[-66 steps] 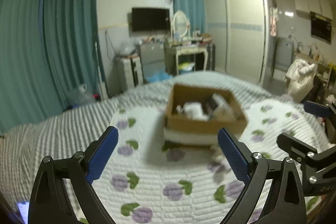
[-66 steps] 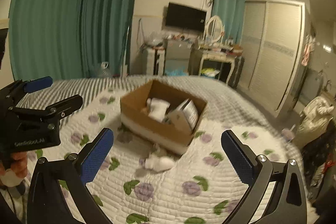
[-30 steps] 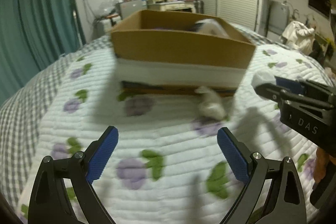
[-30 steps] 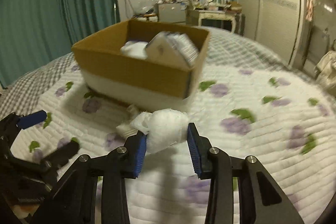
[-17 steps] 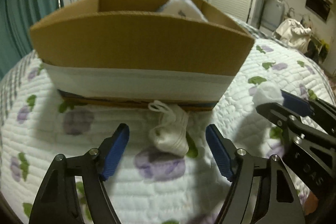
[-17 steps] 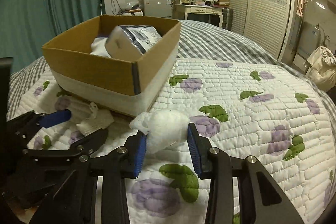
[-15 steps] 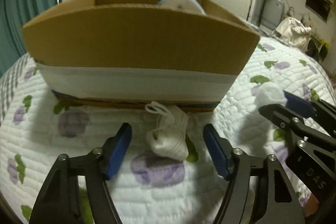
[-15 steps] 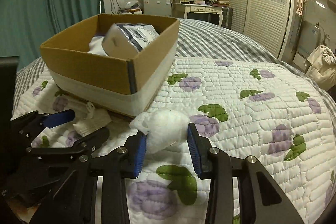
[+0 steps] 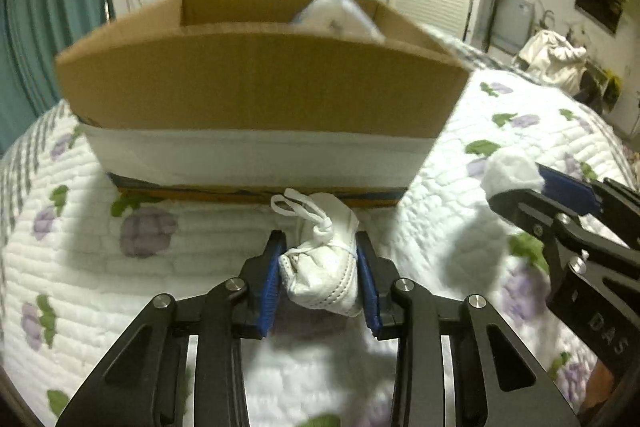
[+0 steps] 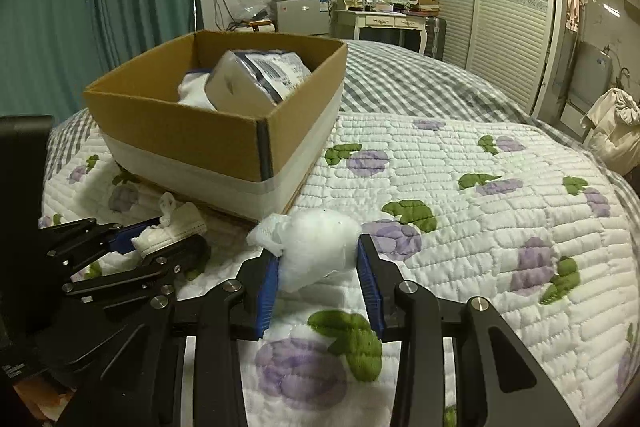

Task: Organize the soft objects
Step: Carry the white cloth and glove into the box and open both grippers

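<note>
Here the left gripper has its blue pads pressed on a small white shoe that lies on the quilt just ahead of it, toe toward the camera and laces toward the box; the box stands directly beyond the fingertips, its near wall close behind the shoe; to the right, the right gripper is clenched on a white wad, clear of the quilt, with the box's corner ahead and to its left.

The step in hand looks like lifting both soft things into the box; to do it well, the left grip should be kept firm, since the shoe is squashy and may slip out by its toe; it should rise straight up before going forward, so that the laces clear the cardboard rim; the right one should go in beside it, not across it, so the two grippers do not collide; inside, a packet already fills much of the middle, so free room near the walls is the better drop place.
</note>
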A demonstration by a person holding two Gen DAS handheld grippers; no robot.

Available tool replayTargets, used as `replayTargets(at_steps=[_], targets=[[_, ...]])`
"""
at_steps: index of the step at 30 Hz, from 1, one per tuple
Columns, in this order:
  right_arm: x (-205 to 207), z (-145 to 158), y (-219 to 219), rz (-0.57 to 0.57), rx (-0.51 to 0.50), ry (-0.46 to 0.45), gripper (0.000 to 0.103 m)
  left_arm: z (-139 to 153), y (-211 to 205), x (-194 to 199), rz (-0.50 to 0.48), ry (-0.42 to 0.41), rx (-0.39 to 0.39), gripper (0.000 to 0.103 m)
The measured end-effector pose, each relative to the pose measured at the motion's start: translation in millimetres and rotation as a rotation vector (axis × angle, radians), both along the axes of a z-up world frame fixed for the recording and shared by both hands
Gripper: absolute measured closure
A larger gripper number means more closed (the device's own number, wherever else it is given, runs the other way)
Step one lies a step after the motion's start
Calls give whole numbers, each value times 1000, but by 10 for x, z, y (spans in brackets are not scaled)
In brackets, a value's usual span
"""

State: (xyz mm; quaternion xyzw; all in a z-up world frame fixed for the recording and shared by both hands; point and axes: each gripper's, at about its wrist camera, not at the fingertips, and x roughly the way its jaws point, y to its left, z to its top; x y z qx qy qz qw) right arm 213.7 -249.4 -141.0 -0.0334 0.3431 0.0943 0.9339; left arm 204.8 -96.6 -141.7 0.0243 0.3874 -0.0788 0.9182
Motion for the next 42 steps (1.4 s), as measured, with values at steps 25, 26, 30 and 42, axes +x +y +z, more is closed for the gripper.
replayTargets(at_steps=[25, 26, 30, 42], targets=[[-965, 2059, 392, 111, -53, -287, 66, 1921, 642, -700, -4, -361, -2, 70], [-937, 2119, 413, 116, -57, -298, 66, 1977, 663, -636, -3, -371, 6, 70], [-690, 2345, 509, 154, -34, -319, 66, 2088, 683, -373, 2, -393, 33, 70], [463, 2159, 650, 193, 60, -258, 66, 1692, 517, 640, 1, -352, 83, 70]])
